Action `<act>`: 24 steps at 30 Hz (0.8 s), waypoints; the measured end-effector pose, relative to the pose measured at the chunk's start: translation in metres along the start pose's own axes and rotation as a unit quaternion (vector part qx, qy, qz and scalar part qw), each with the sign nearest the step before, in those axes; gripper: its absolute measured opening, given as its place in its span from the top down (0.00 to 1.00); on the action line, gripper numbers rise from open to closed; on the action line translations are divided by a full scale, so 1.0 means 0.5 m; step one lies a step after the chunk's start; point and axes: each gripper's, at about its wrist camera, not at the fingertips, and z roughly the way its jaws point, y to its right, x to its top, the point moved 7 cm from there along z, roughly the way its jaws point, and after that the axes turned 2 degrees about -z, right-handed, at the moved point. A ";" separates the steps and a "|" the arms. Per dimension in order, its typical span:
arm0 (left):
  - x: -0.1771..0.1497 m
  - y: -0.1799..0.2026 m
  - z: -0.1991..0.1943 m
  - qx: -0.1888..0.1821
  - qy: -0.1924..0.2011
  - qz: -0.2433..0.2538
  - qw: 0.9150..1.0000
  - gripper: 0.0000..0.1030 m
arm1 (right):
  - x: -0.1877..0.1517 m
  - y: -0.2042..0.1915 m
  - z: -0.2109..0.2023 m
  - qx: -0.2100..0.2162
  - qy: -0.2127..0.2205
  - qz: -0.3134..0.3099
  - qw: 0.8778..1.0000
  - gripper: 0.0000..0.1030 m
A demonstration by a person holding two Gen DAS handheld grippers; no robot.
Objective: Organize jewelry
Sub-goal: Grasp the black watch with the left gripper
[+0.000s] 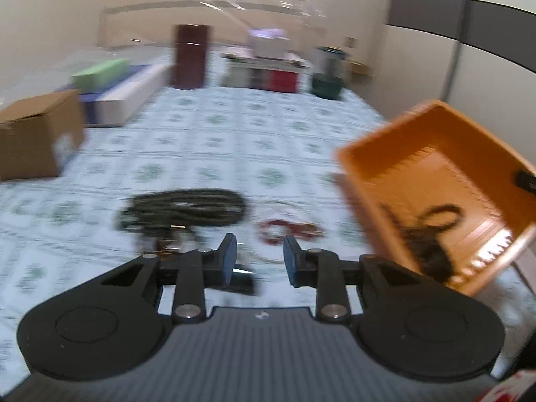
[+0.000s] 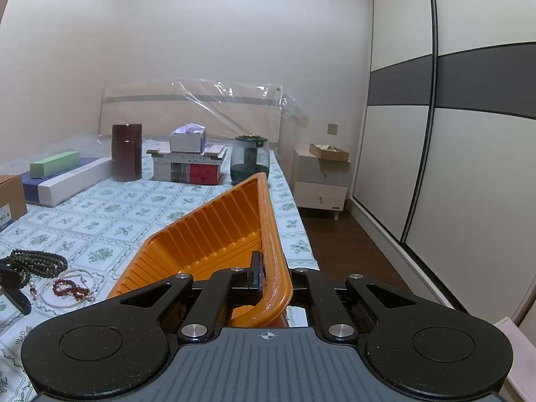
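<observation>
An orange plastic tray (image 2: 207, 234), ribbed along its inner walls and floor with a smooth rolled rim, is lifted and tilted above the bed (image 2: 110, 214), which wears a cotton sheet printed with green floral squares. The right gripper (image 2: 273, 276) has its jaws pinching the tray's rim, one black finger (image 2: 256, 273) inside the wall and the other hidden behind it. In the left wrist view a dark, tangled piece of jewelry (image 1: 427, 238), stringy and looped, lies in the low corner of the tray; blur hides its make.

The left gripper (image 1: 259, 256) hovers over the sheet with its jaws spread partway and nothing between the blue-grey pads (image 1: 230, 258).

Still on the sheet lie a coil of dark round beads (image 2: 37, 259), a short red bead bracelet (image 2: 68, 289) just beside it, and a thin white pearl strand (image 2: 72, 276) looping around the red one. A black object (image 2: 15, 293) lies touching the dark coil.

Toward the headboard stand a maroon cylindrical canister (image 2: 126, 157), a tissue box (image 2: 187, 140) on stacked books (image 2: 186, 167), a dark green glass jar (image 2: 249, 159), a green carton (image 2: 53, 164) on a long white and blue box (image 2: 67, 184), and a cardboard box (image 2: 10, 197) whose label is too small to read.
</observation>
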 end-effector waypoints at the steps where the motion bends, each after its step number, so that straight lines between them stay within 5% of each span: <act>1: 0.001 -0.021 -0.002 0.015 0.005 -0.001 1.000 0.73 | 0.000 0.000 0.001 0.000 0.000 -0.001 1.000 0.94; 7: 0.009 -0.104 0.017 0.077 0.005 -0.009 0.997 0.71 | 0.000 -0.003 0.003 -0.002 -0.002 -0.006 1.000 0.94; 17: -0.012 -0.110 0.064 0.080 -0.022 0.005 0.997 0.71 | -0.001 -0.004 0.005 -0.004 -0.005 -0.008 1.000 0.94; 21: -0.012 -0.112 0.071 0.079 -0.029 0.006 0.996 0.86 | -0.001 -0.003 0.006 -0.005 -0.006 -0.008 1.000 0.94; 24: -0.006 -0.114 0.068 0.077 -0.028 0.008 0.997 0.87 | -0.001 -0.003 0.007 -0.005 -0.006 -0.007 1.000 0.94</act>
